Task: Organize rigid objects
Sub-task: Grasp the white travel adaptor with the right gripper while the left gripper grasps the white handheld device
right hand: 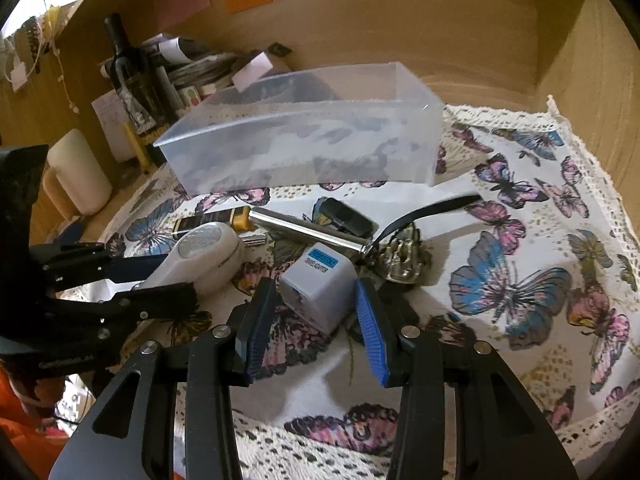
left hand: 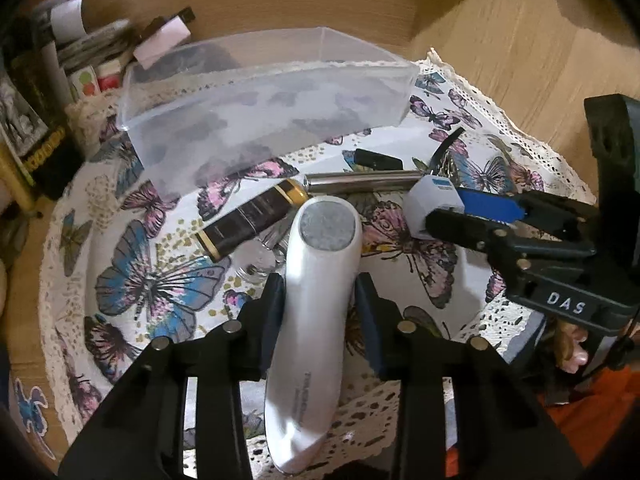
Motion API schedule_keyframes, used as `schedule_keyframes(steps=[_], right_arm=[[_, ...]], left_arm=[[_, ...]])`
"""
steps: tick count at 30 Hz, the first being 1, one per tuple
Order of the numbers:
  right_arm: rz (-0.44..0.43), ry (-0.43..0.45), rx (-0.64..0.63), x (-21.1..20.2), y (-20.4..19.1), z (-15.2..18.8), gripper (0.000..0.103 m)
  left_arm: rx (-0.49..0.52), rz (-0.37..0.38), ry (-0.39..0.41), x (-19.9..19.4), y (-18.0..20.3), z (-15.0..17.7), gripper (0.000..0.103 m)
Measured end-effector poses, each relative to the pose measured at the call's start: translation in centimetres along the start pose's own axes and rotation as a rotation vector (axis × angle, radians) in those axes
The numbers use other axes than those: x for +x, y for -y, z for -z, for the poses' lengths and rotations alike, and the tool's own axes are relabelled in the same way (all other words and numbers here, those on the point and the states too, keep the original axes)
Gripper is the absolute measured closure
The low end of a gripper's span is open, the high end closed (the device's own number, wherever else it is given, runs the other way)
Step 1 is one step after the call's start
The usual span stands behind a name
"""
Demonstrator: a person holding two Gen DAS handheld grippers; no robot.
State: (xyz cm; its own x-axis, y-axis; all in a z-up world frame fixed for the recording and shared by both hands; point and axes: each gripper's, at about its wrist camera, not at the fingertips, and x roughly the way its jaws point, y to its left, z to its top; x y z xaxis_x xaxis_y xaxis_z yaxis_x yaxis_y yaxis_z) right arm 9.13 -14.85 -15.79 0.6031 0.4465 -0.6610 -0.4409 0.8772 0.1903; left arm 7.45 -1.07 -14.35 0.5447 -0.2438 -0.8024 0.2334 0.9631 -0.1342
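Observation:
My left gripper [left hand: 318, 292] is shut on a white handheld device [left hand: 316, 304] with a grey round face, held over the butterfly cloth; it also shows in the right wrist view [right hand: 200, 258]. My right gripper [right hand: 316, 300] has its blue pads on both sides of a small grey-white cube adapter [right hand: 320, 290], which also shows in the left wrist view [left hand: 430, 204]. A clear plastic bin [right hand: 304, 136] stands behind. A dark tube with gold ends [left hand: 252, 216], a steel rod [left hand: 360, 182], a small black piece [right hand: 344, 216] and a metal buckle with a black strap [right hand: 404, 254] lie on the cloth.
A butterfly-print cloth [right hand: 520, 280] with a lace edge covers the table. Bottles, papers and a white cylinder [right hand: 80, 172] crowd the back left. A wooden wall [right hand: 400, 20] rises behind the bin.

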Motion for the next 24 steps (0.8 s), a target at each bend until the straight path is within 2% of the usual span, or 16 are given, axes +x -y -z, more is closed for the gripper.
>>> schedule_keyframes(steps=[8, 12, 18, 24], right_arm=[[0.006, -0.034, -0.006, 1.3, -0.3, -0.4, 0.063], [0.011, -0.050, -0.011, 2.0, -0.5, -0.8, 0.063], [-0.003, -0.041, 0.022, 2.0, 0.0, -0.8, 0.068], [-0.002, 0.014, 0.021, 0.3, -0.2, -1.0, 0.069]], left_arm=[[0.009, 0.018, -0.034, 1.8, 0.5, -1.7, 0.062], [0.049, 0.008, -0.040, 2.4, 1.1, -2.3, 0.062], [0.065, -0.006, -0.005, 2.0, 1.2, -2.2, 0.062], [0.027, -0.005, 0.089, -0.7, 0.5, -2.9, 0.062]])
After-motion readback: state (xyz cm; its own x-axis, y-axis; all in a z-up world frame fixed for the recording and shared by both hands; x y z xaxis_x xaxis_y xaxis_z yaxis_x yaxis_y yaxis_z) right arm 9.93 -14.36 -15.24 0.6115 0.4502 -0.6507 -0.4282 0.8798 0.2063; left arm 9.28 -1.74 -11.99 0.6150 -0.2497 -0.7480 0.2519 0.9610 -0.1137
